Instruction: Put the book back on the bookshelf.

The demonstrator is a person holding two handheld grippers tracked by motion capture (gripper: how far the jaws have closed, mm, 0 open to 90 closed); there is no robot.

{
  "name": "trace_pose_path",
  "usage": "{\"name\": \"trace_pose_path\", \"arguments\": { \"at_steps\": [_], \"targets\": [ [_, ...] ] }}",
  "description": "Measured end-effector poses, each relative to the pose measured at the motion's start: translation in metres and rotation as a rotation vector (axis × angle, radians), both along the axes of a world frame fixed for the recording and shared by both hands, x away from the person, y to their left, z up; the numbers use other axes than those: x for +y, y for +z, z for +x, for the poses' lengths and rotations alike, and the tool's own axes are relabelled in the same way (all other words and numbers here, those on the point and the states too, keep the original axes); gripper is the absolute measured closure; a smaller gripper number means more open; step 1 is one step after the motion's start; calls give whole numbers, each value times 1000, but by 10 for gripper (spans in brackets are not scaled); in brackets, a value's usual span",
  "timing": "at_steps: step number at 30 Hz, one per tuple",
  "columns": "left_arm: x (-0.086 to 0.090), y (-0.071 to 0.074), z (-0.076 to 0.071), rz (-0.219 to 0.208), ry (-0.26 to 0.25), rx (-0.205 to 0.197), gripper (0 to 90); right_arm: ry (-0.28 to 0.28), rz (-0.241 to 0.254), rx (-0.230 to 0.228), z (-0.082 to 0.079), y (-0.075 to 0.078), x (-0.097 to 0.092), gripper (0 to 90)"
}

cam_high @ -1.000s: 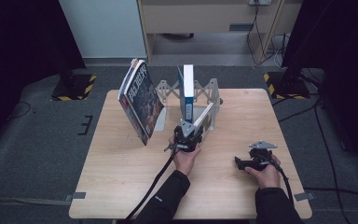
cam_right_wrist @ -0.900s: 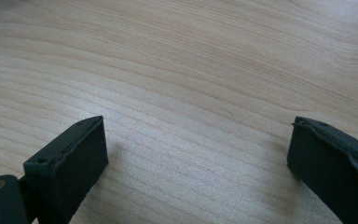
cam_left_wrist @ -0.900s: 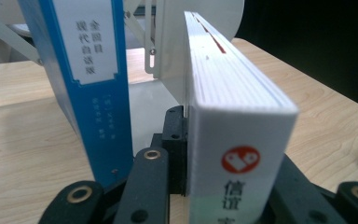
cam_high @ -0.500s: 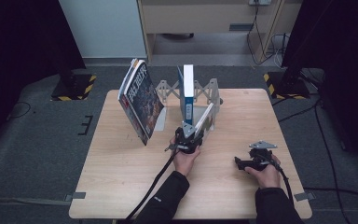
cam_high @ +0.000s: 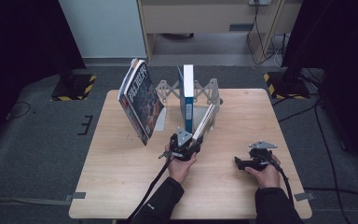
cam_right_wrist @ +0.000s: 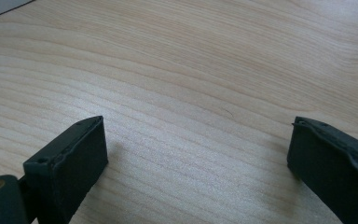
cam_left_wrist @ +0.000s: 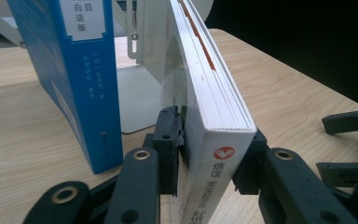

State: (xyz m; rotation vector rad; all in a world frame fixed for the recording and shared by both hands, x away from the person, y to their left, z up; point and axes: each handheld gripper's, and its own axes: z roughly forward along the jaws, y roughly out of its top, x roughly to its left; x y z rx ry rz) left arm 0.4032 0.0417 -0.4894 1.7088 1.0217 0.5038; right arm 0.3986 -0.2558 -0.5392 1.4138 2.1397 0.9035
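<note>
Magazine point(cam_high: 140, 100) leans at rack's point(cam_high: 168, 88) left end; blue book point(cam_high: 186, 95) upright. Left gripper point(cam_high: 193, 140): jaws just easing apart, white book point(cam_left_wrist: 209, 88) between them, tilted against rack. Right gripper point(cam_high: 239, 163): jaws spread over bare bench point(cam_high: 121, 186).

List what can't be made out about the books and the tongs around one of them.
- Left tongs, left gripper view: the jaws have just been opening with the white book between them; the book's own bulk hides whether the pads press on it.
- Blue book, same view: the top edge cuts off the spine title.
- Magazine, high view: the cover text is too small to read.
</note>
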Motion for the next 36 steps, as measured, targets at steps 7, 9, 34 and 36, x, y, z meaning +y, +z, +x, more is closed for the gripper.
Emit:
{"name": "trace_pose_path", "arguments": {
  "at_steps": [7, 9, 34, 36],
  "targets": [
    [-1, 0, 4, -4, 46, 0, 718, 0, 0, -1, 0, 0, 0, 50],
    [-3, 0, 7, -4, 48, 3, 720, 0, 0, 0, 0, 0, 0, 51],
    [6, -1, 6, -27, -78, 28, 683, 0, -1, -1, 0, 0, 0, 51],
    [2, 0, 9, -37, -75, 25, 678, 0, -1, -1, 0, 0, 0, 50]
  ]
}}
